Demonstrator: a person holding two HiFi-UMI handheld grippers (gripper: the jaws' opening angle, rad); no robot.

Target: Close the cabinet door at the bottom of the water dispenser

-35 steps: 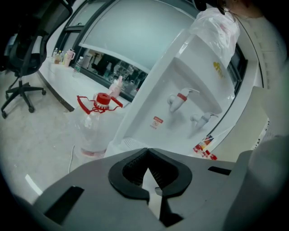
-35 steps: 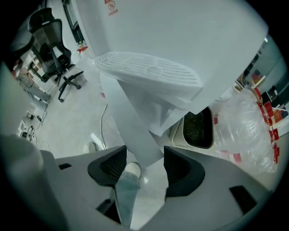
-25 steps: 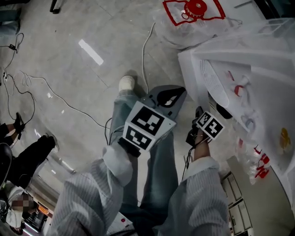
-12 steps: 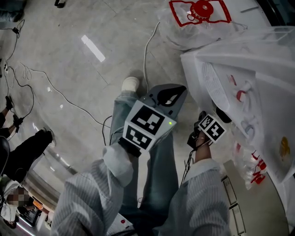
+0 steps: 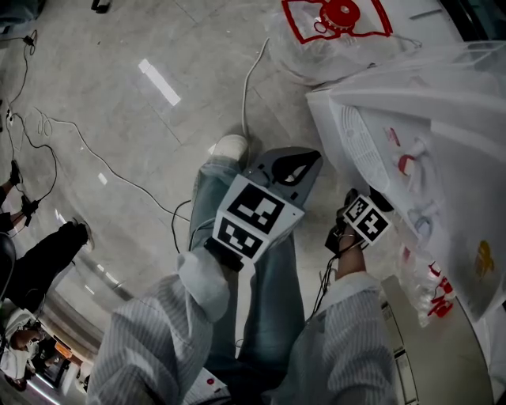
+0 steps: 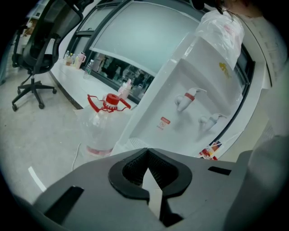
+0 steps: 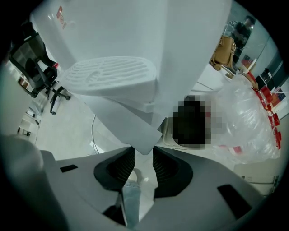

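The white water dispenser (image 5: 371,119), partly under a clear plastic bag, stands at the right; its taps (image 6: 187,97) show in the left gripper view. My right gripper (image 7: 143,151) points steeply down beside its lower front. Its jaws have just been closing, and the corner of the white cabinet door (image 7: 122,119) now sits pinched between the ribbed pads (image 7: 123,164). In the head view only its marker cube (image 5: 365,220) shows. My left gripper (image 6: 145,151) hangs shut and empty above my leg, away from the dispenser.
A large empty water bottle with a red cap (image 5: 340,17) lies behind the dispenser. White cables (image 5: 247,83) trail across the pale floor. My shoe (image 5: 229,146) is near the dispenser's base. Another person (image 5: 47,269) is at the left edge; an office chair (image 6: 38,54) stands farther off.
My right gripper has edged slightly toward the dispenser. The left gripper has stayed where it was.
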